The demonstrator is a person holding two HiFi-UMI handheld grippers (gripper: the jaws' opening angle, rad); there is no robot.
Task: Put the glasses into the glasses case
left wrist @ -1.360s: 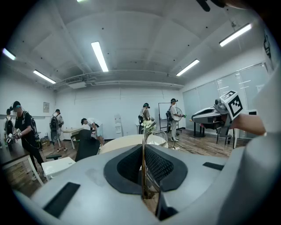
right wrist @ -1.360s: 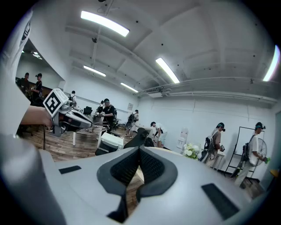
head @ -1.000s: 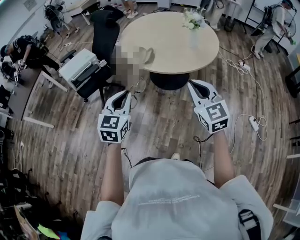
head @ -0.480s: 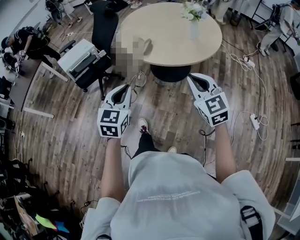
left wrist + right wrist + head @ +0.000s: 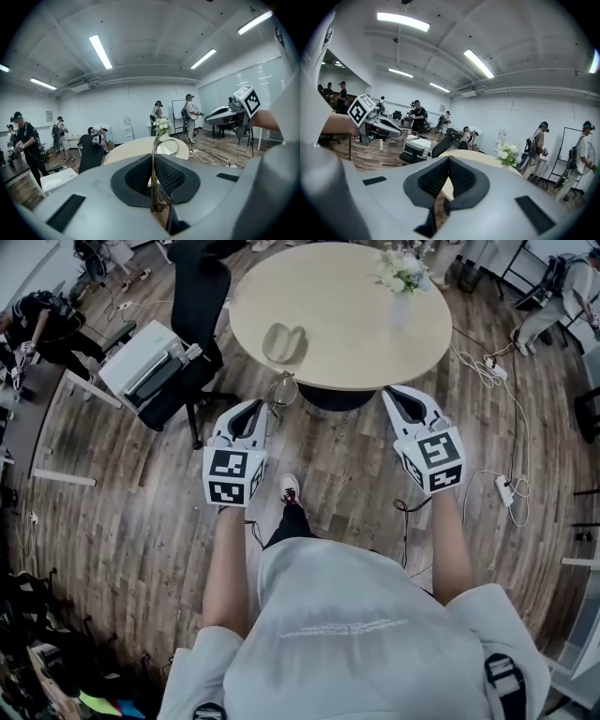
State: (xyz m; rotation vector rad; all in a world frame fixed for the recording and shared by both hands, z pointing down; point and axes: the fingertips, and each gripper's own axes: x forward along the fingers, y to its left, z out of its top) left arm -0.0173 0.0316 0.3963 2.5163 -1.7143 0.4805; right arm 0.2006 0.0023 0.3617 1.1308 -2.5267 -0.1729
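As I step forward over this last second, the round table [image 5: 366, 329] comes closer, and both my claws now hang just short of its near edge. My left claw [image 5: 257, 409] is clamped on the glasses [image 5: 282, 390], with the gold frame upright between the pads and the lenses jutting toward the table. The glasses case [image 5: 284, 341] lies on the table near that edge, just beyond the glasses. My right claw [image 5: 401, 397] is pressed together on nothing. The carry looks nearly over; reaching the case comes next.
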